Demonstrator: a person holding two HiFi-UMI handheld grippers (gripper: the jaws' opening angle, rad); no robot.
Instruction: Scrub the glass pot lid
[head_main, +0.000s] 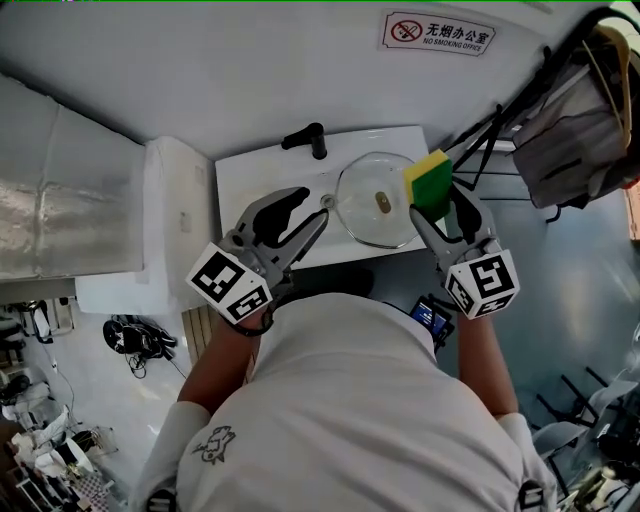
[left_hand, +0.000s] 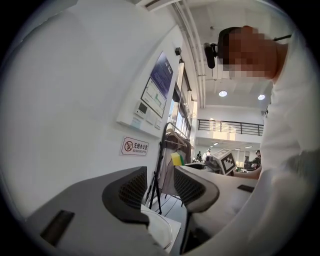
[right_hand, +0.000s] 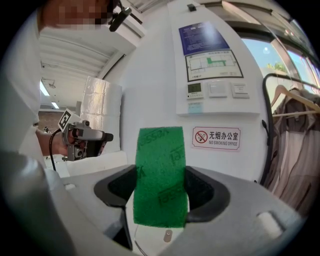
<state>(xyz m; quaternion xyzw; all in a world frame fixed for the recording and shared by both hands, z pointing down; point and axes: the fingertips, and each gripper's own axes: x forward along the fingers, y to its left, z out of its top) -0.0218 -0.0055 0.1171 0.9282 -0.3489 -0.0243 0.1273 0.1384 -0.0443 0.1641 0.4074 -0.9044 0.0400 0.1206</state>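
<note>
Right gripper (head_main: 437, 206): its dark, ribbed jaws are closed on a rectangular sponge (head_main: 428, 180), which stands up past the jaw tips at centre right of the head view. In the right gripper view the sponge (right_hand: 161, 176) shows a coarse green scouring face with faint printed lettering. The head view shows a yellow foam layer behind that face. Left gripper (head_main: 310, 205): the jaws stand well apart with nothing between them, and the left gripper view shows only open space in the gap between its grid-textured pads (left_hand: 134, 189). The glass pot lid (head_main: 365, 218) is round and clear with a thin rim and a small oval fitting at its centre. It lies flat on the white rectangular sink (head_main: 250, 180) at upper centre of the head view, between the two grippers. The sponge overlaps the lid's upper right edge in that view; contact cannot be confirmed. The left jaw tips sit just beside the lid's left rim. A black faucet (head_main: 305, 138) stands at the sink's back edge. A no-smoking sign (head_main: 440, 35) is fixed to the white wall above.
</note>
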